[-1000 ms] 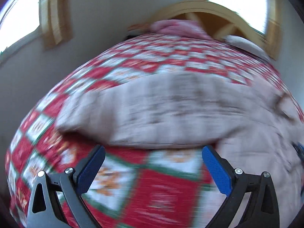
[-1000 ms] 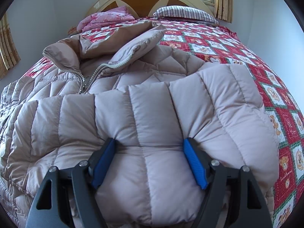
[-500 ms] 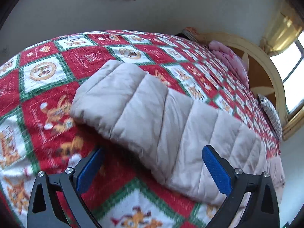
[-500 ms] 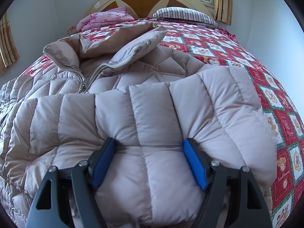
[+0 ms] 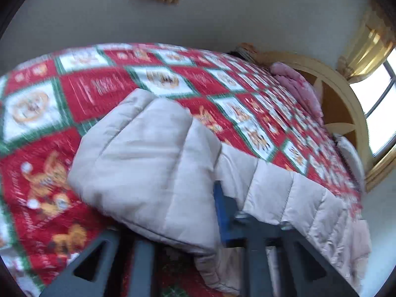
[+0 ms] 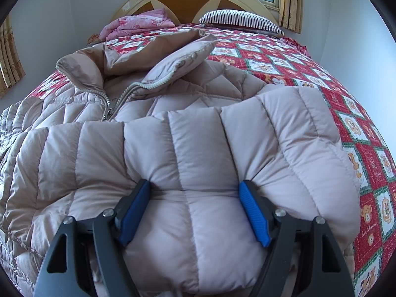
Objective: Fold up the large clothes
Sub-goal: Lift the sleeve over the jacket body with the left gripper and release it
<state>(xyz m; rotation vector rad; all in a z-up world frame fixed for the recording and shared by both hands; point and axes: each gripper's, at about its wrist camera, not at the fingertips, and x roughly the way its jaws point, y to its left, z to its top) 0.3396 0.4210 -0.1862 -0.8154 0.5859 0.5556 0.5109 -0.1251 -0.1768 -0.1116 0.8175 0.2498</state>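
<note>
The left gripper [image 5: 198, 212] has just been closing, and its jaws now stand narrow with the cuff end of the sleeve [image 5: 148, 163] pinched between them; a moment ago they stood wide, short of the sleeve. That looks like the grasp that starts the sleeve fold. The sleeve runs from the grip toward 3 o'clock across the quilt [image 5: 99, 86], its loose end bulging toward 10 o'clock. The right gripper [image 6: 195, 210] has not moved: its jaws stay wide, pressed into the other sleeve, which lies folded across the jacket [image 6: 193, 91] on the bed, collar toward 12 o'clock. Next, probably, the left sleeve gets carried over the body.
</note>
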